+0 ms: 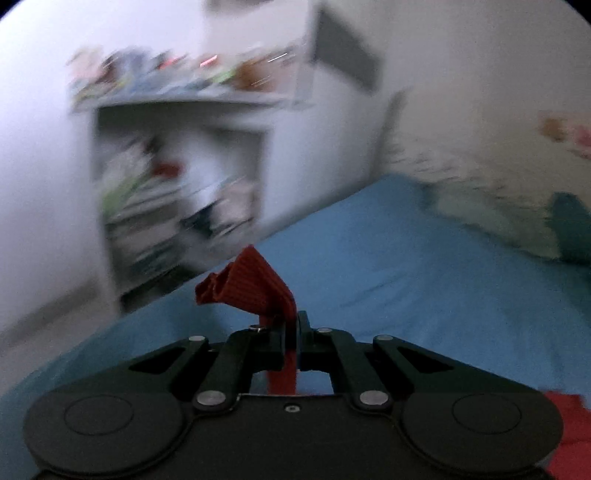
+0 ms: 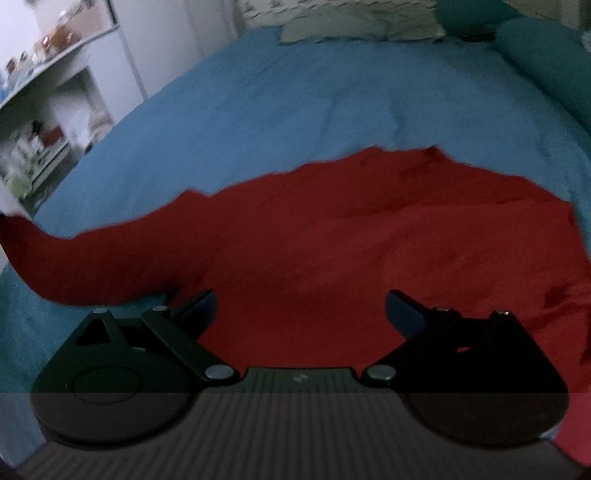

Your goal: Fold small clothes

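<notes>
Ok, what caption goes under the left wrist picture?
Left tongs shut on a red ribbed cuff lifted above the blue bedspread.

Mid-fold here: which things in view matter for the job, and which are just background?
Part of the job:
- red garment, spread on the blue bedsheet
- left gripper, shut on the garment's ribbed edge
- right gripper, open over the garment

Just lying about:
- white shelf unit
- patterned pillow
- teal bolster
</notes>
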The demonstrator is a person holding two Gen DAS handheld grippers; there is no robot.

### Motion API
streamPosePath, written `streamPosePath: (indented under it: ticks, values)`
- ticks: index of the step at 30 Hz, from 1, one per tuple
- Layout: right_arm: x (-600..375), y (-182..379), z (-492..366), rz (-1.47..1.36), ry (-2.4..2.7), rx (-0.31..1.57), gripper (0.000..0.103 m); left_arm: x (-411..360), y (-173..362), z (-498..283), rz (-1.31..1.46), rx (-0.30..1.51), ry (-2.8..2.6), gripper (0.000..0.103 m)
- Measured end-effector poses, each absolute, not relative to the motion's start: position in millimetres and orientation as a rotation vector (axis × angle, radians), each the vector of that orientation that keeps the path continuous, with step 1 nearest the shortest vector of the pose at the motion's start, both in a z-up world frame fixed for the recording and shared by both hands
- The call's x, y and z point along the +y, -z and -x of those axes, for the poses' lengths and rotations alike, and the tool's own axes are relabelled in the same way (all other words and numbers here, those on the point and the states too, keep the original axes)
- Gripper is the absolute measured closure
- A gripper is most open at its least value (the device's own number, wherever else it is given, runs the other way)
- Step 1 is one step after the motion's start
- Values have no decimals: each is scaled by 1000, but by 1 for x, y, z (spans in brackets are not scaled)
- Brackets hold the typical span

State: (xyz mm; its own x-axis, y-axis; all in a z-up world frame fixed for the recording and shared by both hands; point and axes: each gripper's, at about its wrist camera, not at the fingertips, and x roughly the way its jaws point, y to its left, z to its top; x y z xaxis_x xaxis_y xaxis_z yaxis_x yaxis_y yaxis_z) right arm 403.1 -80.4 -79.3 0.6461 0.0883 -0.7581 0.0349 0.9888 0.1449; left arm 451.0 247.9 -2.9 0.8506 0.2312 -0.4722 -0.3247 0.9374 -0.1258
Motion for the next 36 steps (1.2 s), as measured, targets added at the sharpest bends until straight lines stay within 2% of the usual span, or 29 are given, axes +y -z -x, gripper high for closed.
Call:
streamPosePath:
  ticks: [3,7,14,18,21,23,25,31,35,36]
  values:
    - [-117,64,-403,-185,5,836,0,175,-20,-456,174,432,-145,99]
    - [-170,50,-400,-211,53,801,0,68,-16,-463,163,462,58,99]
    - [-262,60,-393,-223,136,797,0,-90,81,-474,36,689,304,99]
    - [-295,81,-390,-261,147,827,0,-131,137,-467,-55,807,335,98]
    - [-309,93,-388,-287,135,842,0,-137,143,-459,-81,783,332,96]
    - [-313,97,-390,-297,121,850,0,-134,137,-459,-70,779,338,82]
    - [-314,97,-394,-312,103,852,0,-119,127,-458,-62,762,351,57]
    - [-291,88,-409,-344,2,879,0,-61,90,-445,-85,732,230,30]
    - [-257,90,-425,-323,-61,911,0,0,78,-443,-101,737,86,21]
    - [-249,92,-427,-311,-63,912,0,15,79,-442,-109,741,48,15]
